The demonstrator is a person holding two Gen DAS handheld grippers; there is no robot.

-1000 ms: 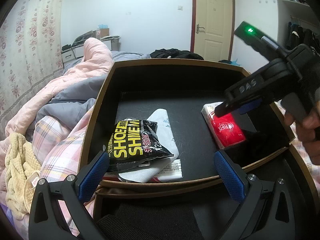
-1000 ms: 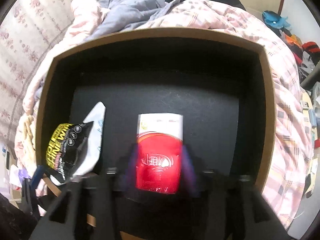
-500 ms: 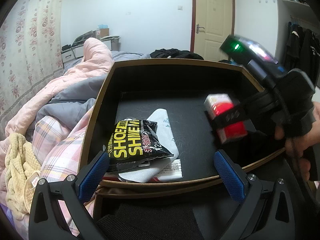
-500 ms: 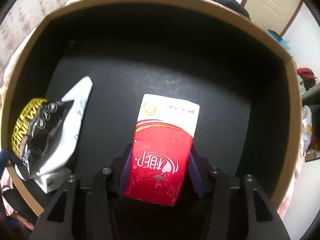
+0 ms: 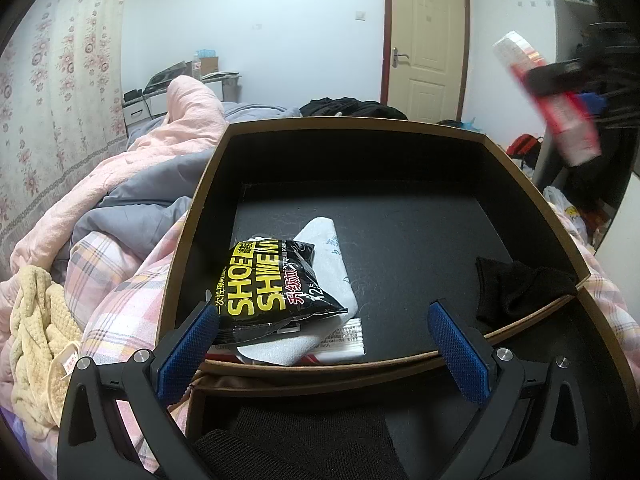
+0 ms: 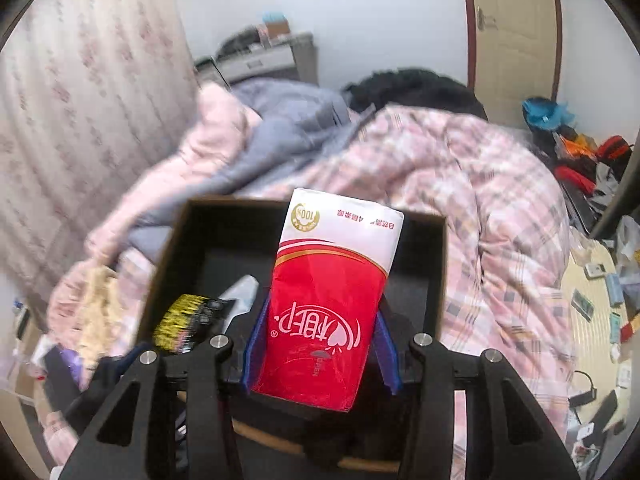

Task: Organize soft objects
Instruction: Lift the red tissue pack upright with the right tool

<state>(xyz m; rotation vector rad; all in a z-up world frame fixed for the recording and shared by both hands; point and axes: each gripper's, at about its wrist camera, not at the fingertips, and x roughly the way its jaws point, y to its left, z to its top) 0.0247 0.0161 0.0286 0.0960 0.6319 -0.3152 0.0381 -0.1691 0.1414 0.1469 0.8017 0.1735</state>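
My right gripper (image 6: 318,354) is shut on a red and white tissue pack (image 6: 328,300) and holds it high above the black box (image 6: 438,272). The pack also shows in the left wrist view (image 5: 548,100), up at the right, blurred. My left gripper (image 5: 324,346) is open and empty at the near rim of the black box (image 5: 200,216). Inside the box lie a black and yellow shoe-wipe packet (image 5: 268,284) on a white pack (image 5: 330,252), and a black cloth (image 5: 516,284) at the right corner.
The box rests on a bed with a pink plaid quilt (image 5: 120,280) and a grey and pink duvet (image 5: 152,176). A cream knitted cloth (image 5: 32,340) lies at the left. A second black tray (image 5: 440,420) sits under my left gripper. Clutter covers the floor (image 6: 592,280) at right.
My right gripper closed on the tissue pack on the box floor and lifted it up and out to the right. The black cloth is now uncovered. The left gripper has not moved.
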